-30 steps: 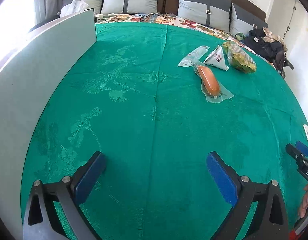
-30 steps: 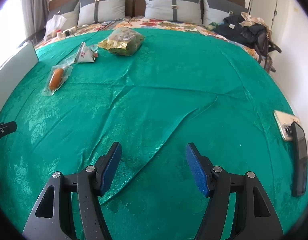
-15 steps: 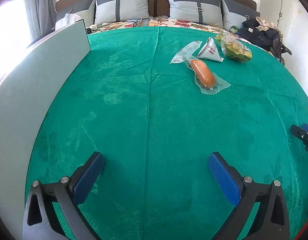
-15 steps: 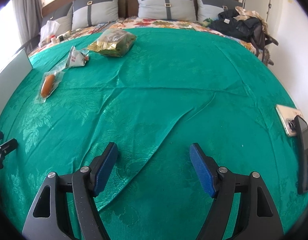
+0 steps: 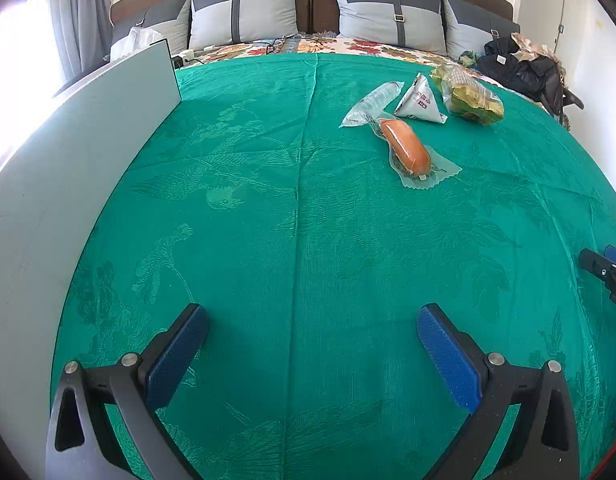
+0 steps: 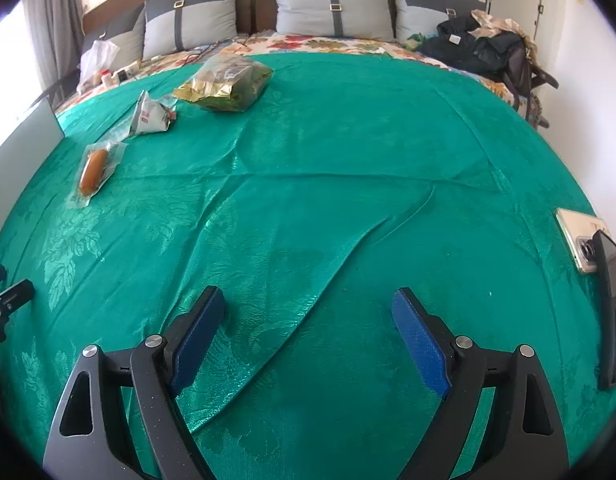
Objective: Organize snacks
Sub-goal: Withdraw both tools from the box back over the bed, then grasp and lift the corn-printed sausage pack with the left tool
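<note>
L to R on the green cloth [image 5: 268, 240]: grey board [image 5: 68, 152] at far L, clear packet [image 5: 371, 102], sealed wrapper w/ sausage [image 5: 405, 147] inside, white triangular pouch [image 5: 419, 98], chip bag [image 5: 467, 96]. Left gripper [image 5: 311, 340] and right gripper [image 6: 304, 320]: jaws wide apart, holding nothing, well short of snacks.

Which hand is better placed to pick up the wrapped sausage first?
Left, probably. The sausage lies ahead of the open left tool, slightly right. From the open right tool it sits far off to the left.
</note>
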`<control>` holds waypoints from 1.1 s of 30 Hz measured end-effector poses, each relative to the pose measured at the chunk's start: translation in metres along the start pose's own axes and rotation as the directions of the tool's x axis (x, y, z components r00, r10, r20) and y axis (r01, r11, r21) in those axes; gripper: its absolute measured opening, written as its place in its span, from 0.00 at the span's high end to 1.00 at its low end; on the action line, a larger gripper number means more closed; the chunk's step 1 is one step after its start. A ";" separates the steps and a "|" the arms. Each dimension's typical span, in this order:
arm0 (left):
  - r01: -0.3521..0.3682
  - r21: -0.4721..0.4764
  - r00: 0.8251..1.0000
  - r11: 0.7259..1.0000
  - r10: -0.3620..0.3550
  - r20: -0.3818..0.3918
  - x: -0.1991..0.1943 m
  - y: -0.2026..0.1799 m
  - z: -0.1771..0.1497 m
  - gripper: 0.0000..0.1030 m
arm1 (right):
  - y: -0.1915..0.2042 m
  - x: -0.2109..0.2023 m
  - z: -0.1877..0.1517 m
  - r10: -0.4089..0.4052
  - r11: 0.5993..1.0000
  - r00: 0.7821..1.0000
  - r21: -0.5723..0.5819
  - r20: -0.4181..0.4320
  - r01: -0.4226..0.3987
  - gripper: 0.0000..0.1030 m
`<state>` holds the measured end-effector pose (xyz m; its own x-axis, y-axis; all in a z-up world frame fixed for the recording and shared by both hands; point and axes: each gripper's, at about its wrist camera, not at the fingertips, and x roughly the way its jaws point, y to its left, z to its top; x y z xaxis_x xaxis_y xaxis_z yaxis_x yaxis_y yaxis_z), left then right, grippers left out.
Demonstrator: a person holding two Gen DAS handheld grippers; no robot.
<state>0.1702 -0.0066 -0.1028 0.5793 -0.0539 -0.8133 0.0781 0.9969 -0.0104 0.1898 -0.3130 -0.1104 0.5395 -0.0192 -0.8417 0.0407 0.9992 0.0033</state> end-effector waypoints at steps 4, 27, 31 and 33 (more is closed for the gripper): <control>0.003 0.002 1.000 1.000 -0.003 -0.019 0.002 -0.001 0.003 0.00 | 0.001 0.000 0.000 0.001 1.000 1.000 -0.001 -0.001 -0.001 0.12; 0.083 0.090 0.989 0.992 -0.071 -0.131 0.074 -0.063 0.128 0.58 | 0.002 0.000 0.000 0.001 1.000 1.000 -0.002 -0.003 -0.001 0.10; 0.186 0.041 0.973 0.982 -0.178 -0.144 0.054 -0.042 0.119 0.62 | 0.002 0.000 0.000 0.001 1.000 1.000 -0.002 -0.003 -0.001 0.10; 0.233 0.006 0.961 0.972 -0.229 -0.158 0.038 -0.031 0.110 0.65 | 0.002 0.000 0.000 0.001 1.000 1.000 -0.002 -0.003 -0.001 0.10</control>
<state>0.2796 -0.0455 -0.0695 0.4107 -0.2714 -0.8704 0.2161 0.9564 -0.1962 0.1899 -0.3110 -0.1105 0.5373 -0.0176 -0.8432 0.0380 0.9993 0.0033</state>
